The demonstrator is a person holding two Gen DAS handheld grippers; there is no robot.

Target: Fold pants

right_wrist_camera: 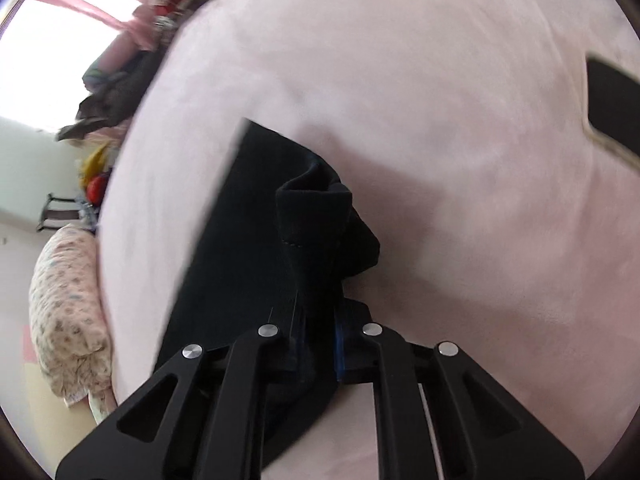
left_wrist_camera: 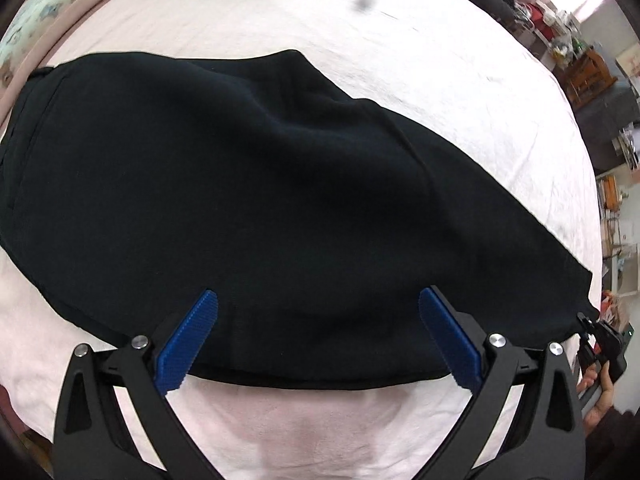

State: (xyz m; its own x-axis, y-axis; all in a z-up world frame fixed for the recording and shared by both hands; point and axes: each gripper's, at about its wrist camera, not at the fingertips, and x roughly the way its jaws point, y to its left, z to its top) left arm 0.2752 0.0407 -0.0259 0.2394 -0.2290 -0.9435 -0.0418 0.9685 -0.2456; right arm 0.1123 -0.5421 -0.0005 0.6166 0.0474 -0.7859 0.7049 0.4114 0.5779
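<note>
Black pants (left_wrist_camera: 248,184) lie spread across a pink bed sheet (left_wrist_camera: 440,72). My left gripper (left_wrist_camera: 318,308) is open, its blue pads (left_wrist_camera: 188,344) straddling the near edge of the pants without gripping. My right gripper (right_wrist_camera: 320,344) is shut on the pants' leg end (right_wrist_camera: 316,220), a bunched hem standing up out of the jaws above the sheet (right_wrist_camera: 460,160). The right gripper also shows in the left wrist view (left_wrist_camera: 600,340) at the far right end of the pants.
A floral pillow (right_wrist_camera: 68,312) lies at the bed's left edge, and patterned bedding (left_wrist_camera: 48,8) lies at the head. Cluttered furniture (left_wrist_camera: 580,68) stands past the bed. A dark object (right_wrist_camera: 612,108) lies on the sheet at right.
</note>
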